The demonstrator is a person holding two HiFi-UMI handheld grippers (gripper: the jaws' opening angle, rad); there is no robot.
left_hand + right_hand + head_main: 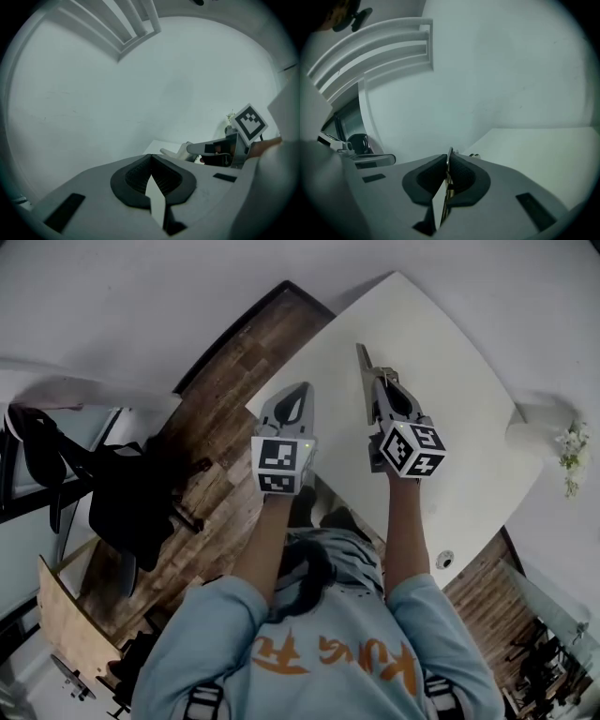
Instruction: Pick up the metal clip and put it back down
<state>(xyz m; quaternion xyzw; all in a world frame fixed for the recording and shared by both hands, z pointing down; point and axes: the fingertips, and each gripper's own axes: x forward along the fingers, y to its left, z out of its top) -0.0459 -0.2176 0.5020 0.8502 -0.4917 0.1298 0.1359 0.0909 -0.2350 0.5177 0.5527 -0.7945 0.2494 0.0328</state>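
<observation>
One thin, flat grey metal clip [450, 152] sat pinched in your right gripper [447, 159], long axis toward twelve o'clock, seemingly above the curved white table [441, 362]. Your left gripper [150, 157], at nine o'clock, was closed on nothing.

Matt table [450, 381], wooden floor [225, 381], thin metal clip [449, 157]

Two grippers [298, 397] [386, 385], one metal clip [449, 159]
</observation>
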